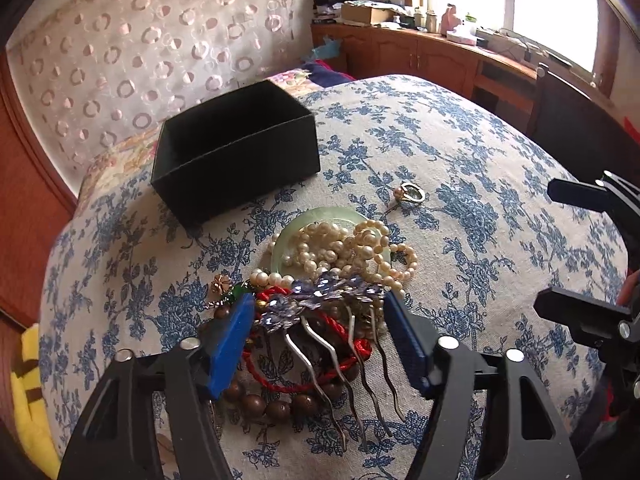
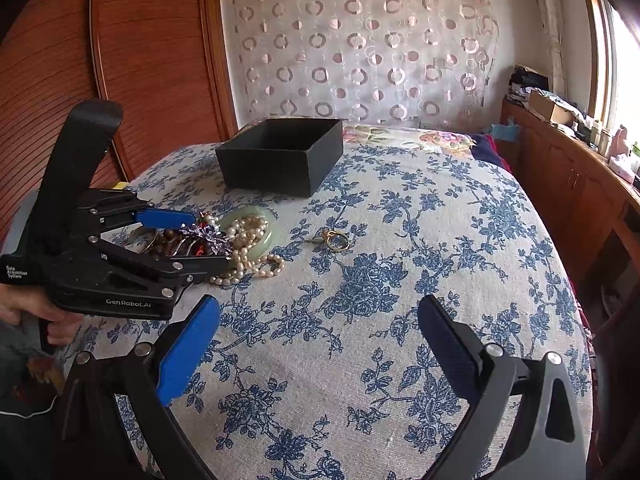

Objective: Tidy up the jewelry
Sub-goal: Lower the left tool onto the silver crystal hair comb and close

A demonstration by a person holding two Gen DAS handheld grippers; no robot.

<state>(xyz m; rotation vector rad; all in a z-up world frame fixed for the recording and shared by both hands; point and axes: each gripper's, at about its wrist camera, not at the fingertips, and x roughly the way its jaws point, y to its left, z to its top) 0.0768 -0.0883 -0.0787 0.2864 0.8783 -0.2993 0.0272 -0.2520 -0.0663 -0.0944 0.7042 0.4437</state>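
Observation:
A pile of jewelry lies on the floral tablecloth [image 1: 460,152]: a purple flower hair comb [image 1: 328,300] with metal prongs, a red cord bracelet [image 1: 352,360], brown wooden beads [image 1: 276,406], pearl strands [image 1: 344,248] and a pale green bangle [image 1: 320,216]. My left gripper [image 1: 320,306] is open, its blue fingers either side of the comb's flower top. A gold ring [image 1: 410,193] lies apart, to the right. An open black box [image 1: 236,144] stands behind the pile. My right gripper [image 2: 320,312] is open and empty over bare cloth, right of the pile [image 2: 224,240]; the ring [image 2: 336,240] and the box [image 2: 280,156] also show there.
A wooden sideboard [image 1: 420,52] with clutter runs under the window at the right. A wooden door [image 2: 120,60] and a patterned curtain [image 2: 360,48] stand behind the table. A yellow object [image 1: 28,392] sits beyond the table's left edge.

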